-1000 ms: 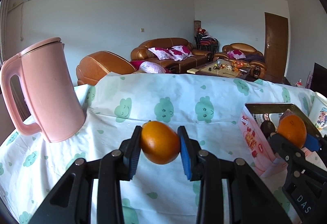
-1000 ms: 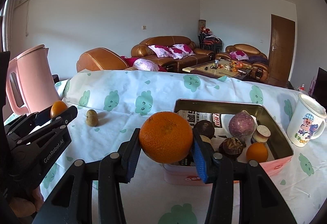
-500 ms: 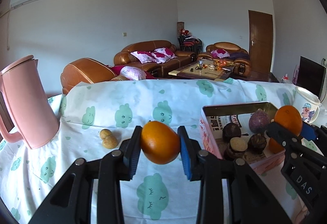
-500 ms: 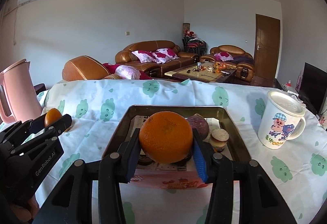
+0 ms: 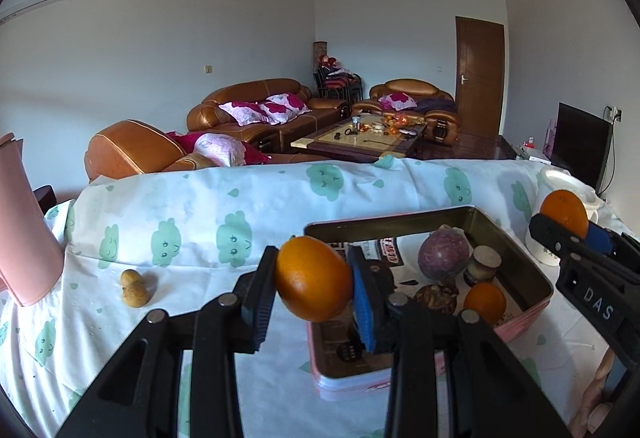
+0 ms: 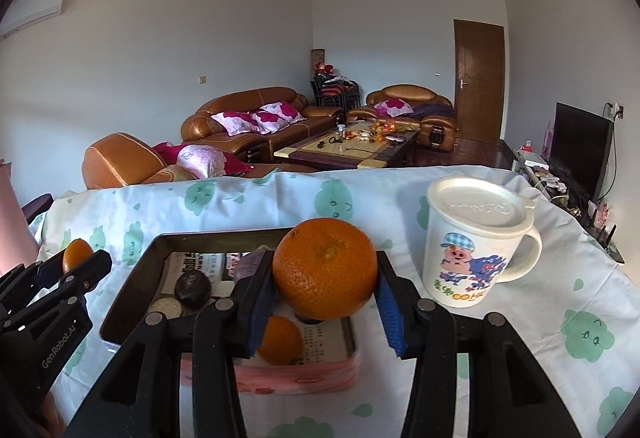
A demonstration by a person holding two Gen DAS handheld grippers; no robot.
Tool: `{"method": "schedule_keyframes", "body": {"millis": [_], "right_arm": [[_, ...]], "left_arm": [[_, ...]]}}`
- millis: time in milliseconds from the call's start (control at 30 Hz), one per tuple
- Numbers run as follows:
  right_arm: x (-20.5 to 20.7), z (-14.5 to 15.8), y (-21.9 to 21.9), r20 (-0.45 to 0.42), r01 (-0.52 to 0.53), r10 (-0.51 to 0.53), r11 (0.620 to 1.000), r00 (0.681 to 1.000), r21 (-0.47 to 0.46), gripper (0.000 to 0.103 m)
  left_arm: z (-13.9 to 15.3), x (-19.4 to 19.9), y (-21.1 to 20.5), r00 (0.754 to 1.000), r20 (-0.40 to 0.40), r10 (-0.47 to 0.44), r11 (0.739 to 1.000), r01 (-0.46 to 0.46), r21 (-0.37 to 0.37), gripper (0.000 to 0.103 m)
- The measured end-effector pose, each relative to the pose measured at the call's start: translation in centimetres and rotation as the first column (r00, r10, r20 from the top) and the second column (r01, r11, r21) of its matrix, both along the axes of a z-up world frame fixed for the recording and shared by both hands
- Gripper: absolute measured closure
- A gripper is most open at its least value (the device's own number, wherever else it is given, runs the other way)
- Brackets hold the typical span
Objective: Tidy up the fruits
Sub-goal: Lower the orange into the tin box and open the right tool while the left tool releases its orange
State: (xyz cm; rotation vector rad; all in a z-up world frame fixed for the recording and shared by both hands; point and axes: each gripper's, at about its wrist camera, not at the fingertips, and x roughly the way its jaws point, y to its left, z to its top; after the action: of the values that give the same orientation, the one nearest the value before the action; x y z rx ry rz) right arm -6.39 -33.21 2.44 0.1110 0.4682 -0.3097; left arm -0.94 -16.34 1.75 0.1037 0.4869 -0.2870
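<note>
My left gripper (image 5: 314,284) is shut on a smooth orange (image 5: 312,283) and holds it above the near left corner of the pink tin box (image 5: 516,330). My right gripper (image 6: 325,278) is shut on a bigger, dimpled orange (image 6: 325,268) above the same tin (image 6: 296,374), over its right half. In the tin lie a purple round fruit (image 5: 443,253), a small orange (image 5: 485,303), dark brown fruits (image 5: 436,298) and a cut piece (image 5: 482,265). The right gripper with its orange shows at the right in the left wrist view (image 5: 582,228).
A lidded white mug with a pig picture (image 6: 474,246) stands right of the tin. A pink kettle (image 5: 24,234) stands at far left. Two small brown fruits (image 5: 134,288) lie on the cloud-print tablecloth (image 5: 200,214). Sofas and a coffee table are behind.
Both grippers have swung right, each still holding its orange. The tin now lies under both of them, the mug has come closer, and the kettle has slid to the left edge.
</note>
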Motion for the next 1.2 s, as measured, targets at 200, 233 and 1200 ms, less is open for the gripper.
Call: {"method": "schedule_keyframes", "body": {"millis": [200,233,1200], "right_arm": [[1.1,-0.7,-2.2,-0.042,0.012,-0.011,1.000,0.999,0.022,0.054],[1.3,-0.8,-2.2,-0.048,0.005,-0.004,1.000,0.999,0.025,0.054],[3.7,-1.7,-1.1,-0.040,-0.201,0.206,0.974,0.978,0.100,0.052]], "left_arm": [[-0.5,0.8,-3.4,0.998,-0.025,-0.060,0.998,0.060,0.005,0.067],[-0.5,1.1,-3.8,0.998,-0.025,-0.060,0.998,0.061,0.010,0.067],[-0.7,2.4,-3.4,0.997,-0.001,0.081,0.996,-0.081,0.029,0.014]]}}
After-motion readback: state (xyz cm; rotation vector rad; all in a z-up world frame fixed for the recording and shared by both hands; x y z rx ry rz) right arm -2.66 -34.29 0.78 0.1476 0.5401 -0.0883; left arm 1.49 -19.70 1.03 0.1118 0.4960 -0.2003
